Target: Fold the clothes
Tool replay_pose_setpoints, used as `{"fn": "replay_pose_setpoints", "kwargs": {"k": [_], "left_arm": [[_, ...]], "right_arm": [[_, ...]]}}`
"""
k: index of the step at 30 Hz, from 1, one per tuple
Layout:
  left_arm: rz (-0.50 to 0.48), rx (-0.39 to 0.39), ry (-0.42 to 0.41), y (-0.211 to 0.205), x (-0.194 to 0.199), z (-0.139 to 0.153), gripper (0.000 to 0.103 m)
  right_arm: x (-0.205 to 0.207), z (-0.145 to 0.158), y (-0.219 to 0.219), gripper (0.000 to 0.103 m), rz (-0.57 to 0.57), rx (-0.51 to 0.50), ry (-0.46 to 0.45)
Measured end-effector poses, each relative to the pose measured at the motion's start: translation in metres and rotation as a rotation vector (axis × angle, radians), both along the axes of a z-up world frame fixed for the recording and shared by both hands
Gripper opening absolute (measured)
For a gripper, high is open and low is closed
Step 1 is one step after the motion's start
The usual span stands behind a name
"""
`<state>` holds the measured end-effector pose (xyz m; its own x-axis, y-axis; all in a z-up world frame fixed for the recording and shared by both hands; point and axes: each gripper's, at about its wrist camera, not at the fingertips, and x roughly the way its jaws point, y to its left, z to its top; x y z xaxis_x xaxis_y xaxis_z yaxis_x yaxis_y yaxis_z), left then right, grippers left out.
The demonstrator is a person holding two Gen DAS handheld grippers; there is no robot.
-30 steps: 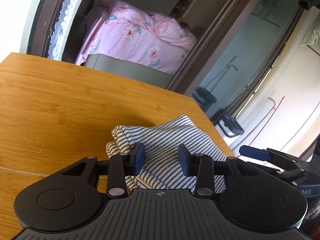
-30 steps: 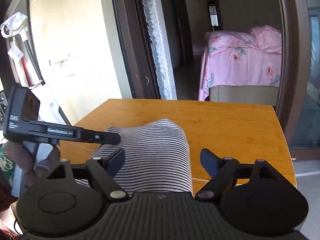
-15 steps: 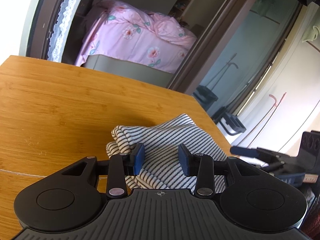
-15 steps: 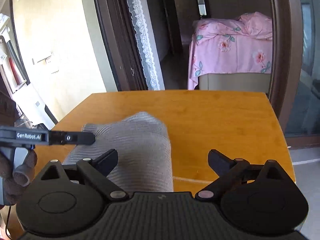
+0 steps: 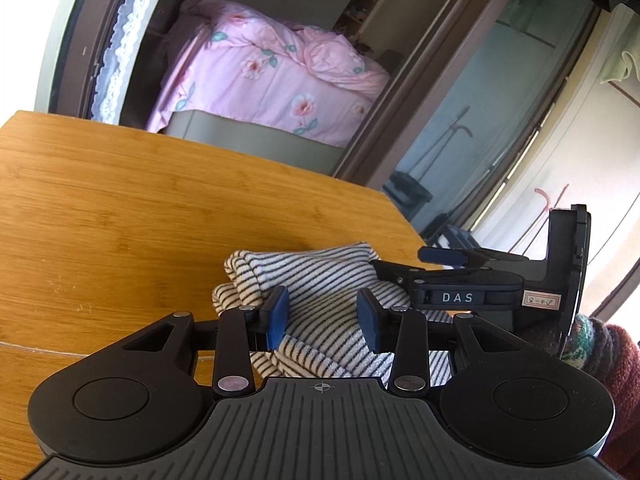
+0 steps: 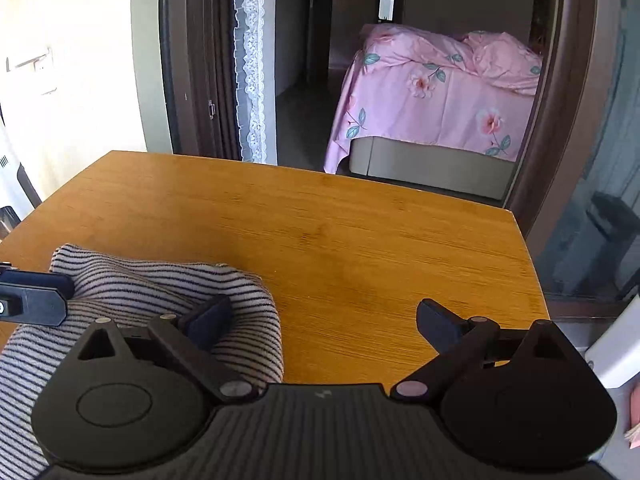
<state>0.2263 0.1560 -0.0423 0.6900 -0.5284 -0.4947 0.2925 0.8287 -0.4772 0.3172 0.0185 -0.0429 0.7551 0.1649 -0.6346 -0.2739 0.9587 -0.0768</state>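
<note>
You are late in the fold, by the look of it: the cloth [image 5: 320, 280] lies on the counter [image 5: 120, 220] as a thick bundle with a rounded roll at its far end, near the counter's right near corner. What is left seems to be tidying and flattening that bundle.

The next move calls for your right gripper [image 6: 320, 322] to get a fresh hold: its jaws stand wide, with only bare counter between them and one tip lying against the cloth's right edge. Bring it over that edge before closing, or it takes only a thin layer.

Your left gripper [image 5: 322, 316] hovers low over the cloth's near part, jaws partly closed with striped fabric between them; whether the pads press on it I cannot tell.

The cloth is white with thin dark stripes, soft, knit-like and several layers deep.
</note>
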Motion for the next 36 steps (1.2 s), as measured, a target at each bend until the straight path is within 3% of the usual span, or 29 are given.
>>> {"fn": "replay_pose_setpoints", "kwargs": {"k": [3,7,10,12,15,23,25,27,30,31,32,34,36], "left_arm": [[0.016,0.016,-0.013,-0.002,-0.004,0.004,0.042],[0.019,0.013,-0.081,-0.005,-0.016,0.02,0.059],[0.011,0.03,-0.131,-0.009,-0.017,0.031,0.064],[0.019,0.049,-0.098,-0.012,-0.007,0.029,0.064],[0.047,0.086,-0.015,-0.013,0.008,0.011,0.055],[0.069,0.122,-0.029,-0.018,0.006,0.007,0.057],[0.077,0.119,-0.029,-0.018,0.004,0.007,0.057],[0.091,0.109,-0.031,-0.017,0.0,0.009,0.057],[0.114,0.096,-0.039,-0.014,-0.022,0.019,0.067],[0.118,0.093,-0.037,-0.014,-0.032,0.021,0.077],[0.116,0.084,-0.032,-0.012,-0.044,0.023,0.077],[0.098,0.053,-0.014,-0.006,-0.066,0.021,0.075],[0.075,0.004,0.017,0.002,-0.083,0.016,0.068]], "right_arm": [[-0.003,0.001,0.004,0.098,-0.002,-0.025,-0.026],[-0.01,0.001,0.009,0.099,0.002,-0.075,-0.078],[-0.012,0.003,0.01,0.099,0.007,-0.089,-0.097],[-0.017,0.007,0.007,0.099,0.014,-0.083,-0.11],[-0.03,0.016,0.0,0.099,0.036,-0.051,-0.128],[-0.1,0.034,-0.019,0.1,0.253,0.162,-0.11],[-0.117,0.023,-0.009,0.1,0.307,0.115,-0.096],[-0.124,0.006,-0.003,0.1,0.291,0.054,-0.098],[-0.128,0.001,-0.014,0.101,0.241,0.114,-0.094],[-0.133,0.003,-0.017,0.098,0.239,0.118,-0.116],[-0.138,0.006,-0.02,0.095,0.24,0.117,-0.145],[-0.154,0.012,-0.019,0.065,0.297,0.102,-0.183],[-0.169,0.015,-0.015,0.06,0.38,0.118,-0.186]]}}
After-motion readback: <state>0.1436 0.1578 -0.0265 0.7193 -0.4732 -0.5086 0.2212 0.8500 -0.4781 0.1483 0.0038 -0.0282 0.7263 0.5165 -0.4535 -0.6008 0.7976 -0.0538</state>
